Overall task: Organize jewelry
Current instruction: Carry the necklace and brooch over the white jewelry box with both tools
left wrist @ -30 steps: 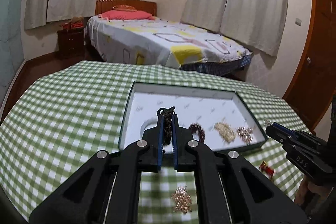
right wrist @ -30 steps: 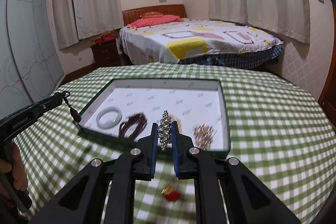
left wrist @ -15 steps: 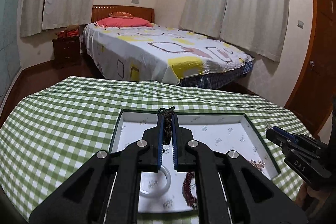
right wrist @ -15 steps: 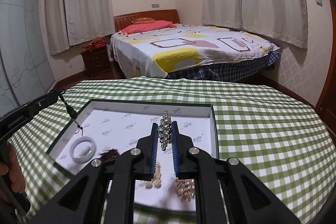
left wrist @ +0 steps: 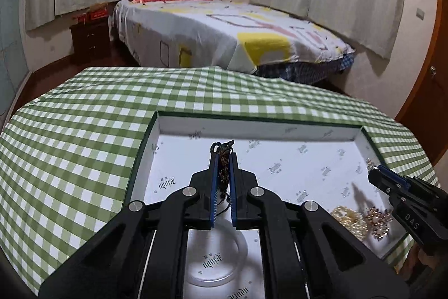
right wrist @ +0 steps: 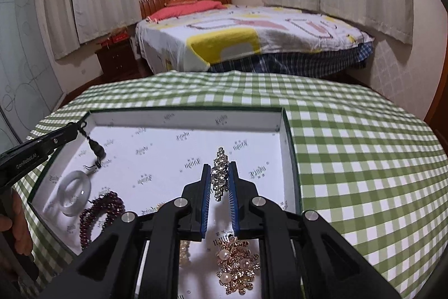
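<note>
My left gripper (left wrist: 223, 156) is shut on a dark braided cord pendant (left wrist: 223, 159) and holds it over the left part of the white-lined tray (left wrist: 252, 123). In the right wrist view the pendant (right wrist: 95, 150) hangs from the left gripper (right wrist: 74, 128) above a pale jade bangle (right wrist: 74, 192). My right gripper (right wrist: 220, 173) is shut on a rhinestone brooch (right wrist: 220, 173) over the right part of the tray (right wrist: 196, 116). It shows at the right in the left wrist view (left wrist: 373, 168). The bangle (left wrist: 215, 259) lies under my left gripper.
In the tray lie a dark red bead bracelet (right wrist: 100, 212), a gold pearl brooch (right wrist: 238, 268) and a gold chain piece (left wrist: 350, 220). The tray sits on a green checked tablecloth (right wrist: 364, 159). A bed (left wrist: 224, 35) stands behind the table.
Both grippers have moved forward from the table's near edge to over the tray, each still holding its piece. The loose pieces on the cloth are out of view.
</note>
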### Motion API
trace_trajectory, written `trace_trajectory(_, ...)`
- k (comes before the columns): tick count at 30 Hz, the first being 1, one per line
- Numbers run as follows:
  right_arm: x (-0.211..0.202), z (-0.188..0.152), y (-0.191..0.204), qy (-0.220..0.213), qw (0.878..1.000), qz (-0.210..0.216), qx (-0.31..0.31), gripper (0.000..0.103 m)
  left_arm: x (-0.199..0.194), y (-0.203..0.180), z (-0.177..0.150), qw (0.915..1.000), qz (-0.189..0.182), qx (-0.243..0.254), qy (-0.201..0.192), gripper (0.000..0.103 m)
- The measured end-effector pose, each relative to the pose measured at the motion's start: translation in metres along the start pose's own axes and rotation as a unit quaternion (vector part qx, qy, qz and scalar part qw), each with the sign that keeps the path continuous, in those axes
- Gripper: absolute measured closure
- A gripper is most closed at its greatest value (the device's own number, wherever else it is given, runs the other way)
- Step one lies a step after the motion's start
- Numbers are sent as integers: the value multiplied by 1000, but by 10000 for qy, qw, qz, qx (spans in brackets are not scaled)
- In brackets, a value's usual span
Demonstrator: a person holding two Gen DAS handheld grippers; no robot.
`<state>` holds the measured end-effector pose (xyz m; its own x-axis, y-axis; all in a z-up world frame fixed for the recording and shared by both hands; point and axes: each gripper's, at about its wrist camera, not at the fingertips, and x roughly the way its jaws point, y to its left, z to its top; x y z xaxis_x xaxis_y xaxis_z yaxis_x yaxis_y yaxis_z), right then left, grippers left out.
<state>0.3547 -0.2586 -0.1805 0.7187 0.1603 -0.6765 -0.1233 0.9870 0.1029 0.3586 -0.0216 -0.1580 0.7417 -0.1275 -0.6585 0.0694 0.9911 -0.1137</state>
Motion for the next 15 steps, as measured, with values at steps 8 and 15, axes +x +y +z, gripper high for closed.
trace_trajectory(8,14,-3,-3,303,9995,-95,48,90,20,0,0,9992,78,14,381,95)
trace_trajectory(15,22,-3,-6,466,9988,-141,87,90,31,5,-4,9980,124,-86,616,95)
